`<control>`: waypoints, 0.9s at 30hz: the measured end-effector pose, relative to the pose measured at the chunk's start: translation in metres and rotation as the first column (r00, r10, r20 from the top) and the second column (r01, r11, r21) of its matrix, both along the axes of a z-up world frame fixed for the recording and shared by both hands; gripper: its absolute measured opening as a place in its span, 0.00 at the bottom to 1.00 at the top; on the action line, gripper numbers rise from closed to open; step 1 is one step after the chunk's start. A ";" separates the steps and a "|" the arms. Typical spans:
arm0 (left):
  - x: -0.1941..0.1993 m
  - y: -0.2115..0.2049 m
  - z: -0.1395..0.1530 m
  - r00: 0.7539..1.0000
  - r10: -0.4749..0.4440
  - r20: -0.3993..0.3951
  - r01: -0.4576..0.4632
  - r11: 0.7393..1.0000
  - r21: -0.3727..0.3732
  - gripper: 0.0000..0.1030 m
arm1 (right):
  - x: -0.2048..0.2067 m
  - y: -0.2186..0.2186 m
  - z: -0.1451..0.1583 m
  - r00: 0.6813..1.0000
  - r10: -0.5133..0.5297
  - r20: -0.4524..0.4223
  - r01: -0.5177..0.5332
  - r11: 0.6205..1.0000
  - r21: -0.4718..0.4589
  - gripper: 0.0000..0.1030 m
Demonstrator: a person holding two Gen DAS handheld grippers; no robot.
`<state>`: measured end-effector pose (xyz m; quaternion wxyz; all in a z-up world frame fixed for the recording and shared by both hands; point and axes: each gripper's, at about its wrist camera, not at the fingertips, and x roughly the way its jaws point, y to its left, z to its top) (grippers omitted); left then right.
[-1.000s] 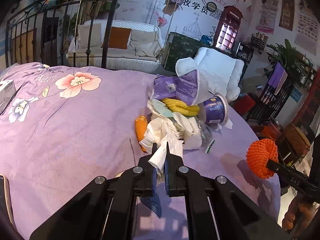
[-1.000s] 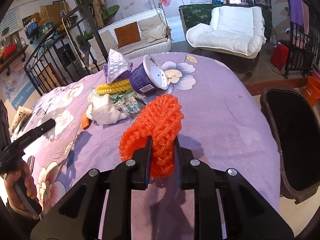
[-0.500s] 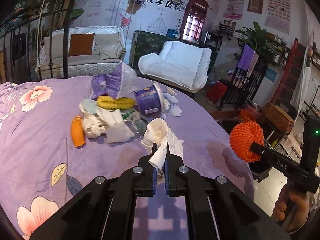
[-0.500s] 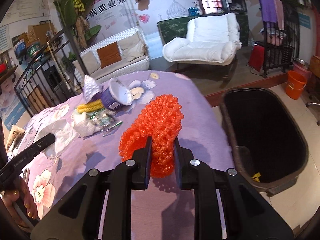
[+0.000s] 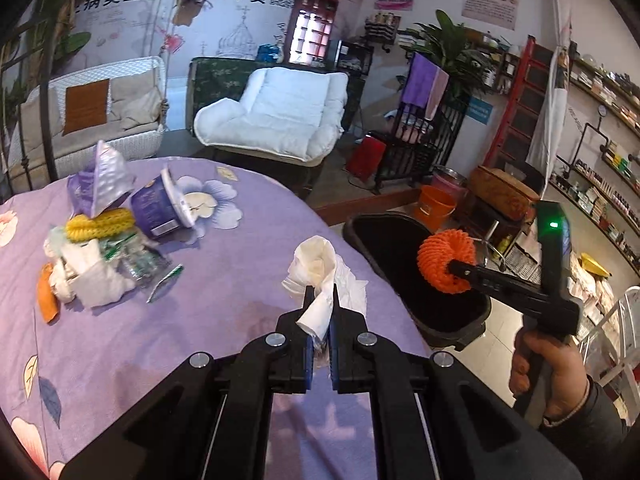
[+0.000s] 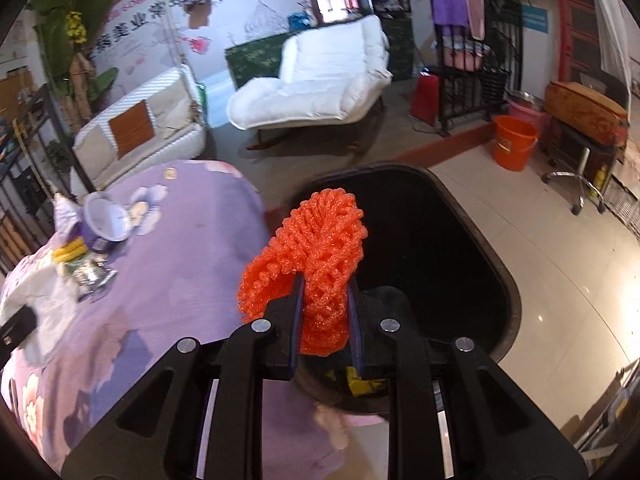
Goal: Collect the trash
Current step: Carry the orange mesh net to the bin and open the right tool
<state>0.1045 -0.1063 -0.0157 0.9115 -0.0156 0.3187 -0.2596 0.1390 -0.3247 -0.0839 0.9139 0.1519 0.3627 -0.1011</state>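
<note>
My left gripper (image 5: 320, 300) is shut on a crumpled white tissue (image 5: 320, 268), held above the purple flowered cloth (image 5: 248, 256) near the table's right edge. My right gripper (image 6: 322, 284) is shut on an orange foam net (image 6: 316, 248) and hangs over the open black bin (image 6: 460, 240) beside the table. In the left wrist view the orange foam net (image 5: 446, 260) sits over the black bin (image 5: 384, 232), with a hand (image 5: 548, 372) holding that gripper. A pile of trash (image 5: 100, 240) lies at the table's far left: purple cup, yellow net, wrappers, tissues.
An orange bucket (image 6: 514, 142) and a pink one stand on the tiled floor behind the bin. A white lounge chair (image 5: 276, 120) and a wicker sofa (image 5: 92, 112) are behind the table. A yellow scrap (image 6: 362, 384) lies inside the bin.
Both grippers have swung to the right with their loads. The trash pile has slid to the left of both views, and the orange net now hangs over the bin instead of the table.
</note>
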 end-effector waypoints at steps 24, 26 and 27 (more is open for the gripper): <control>0.022 -0.100 -0.011 0.977 -0.202 -0.070 0.205 0.978 0.035 0.07 | -0.014 -0.039 -0.016 0.987 -0.159 -0.006 0.159 0.987 -0.030 0.73; 0.027 -0.111 -0.014 0.972 -0.219 -0.083 0.223 0.974 0.036 0.07 | -0.031 -0.040 -0.009 0.984 -0.179 0.023 0.180 0.983 -0.046 0.73; 0.030 -0.117 -0.015 0.970 -0.227 -0.090 0.231 0.972 0.036 0.07 | -0.035 -0.039 -0.006 0.982 -0.185 0.030 0.187 0.981 -0.052 0.74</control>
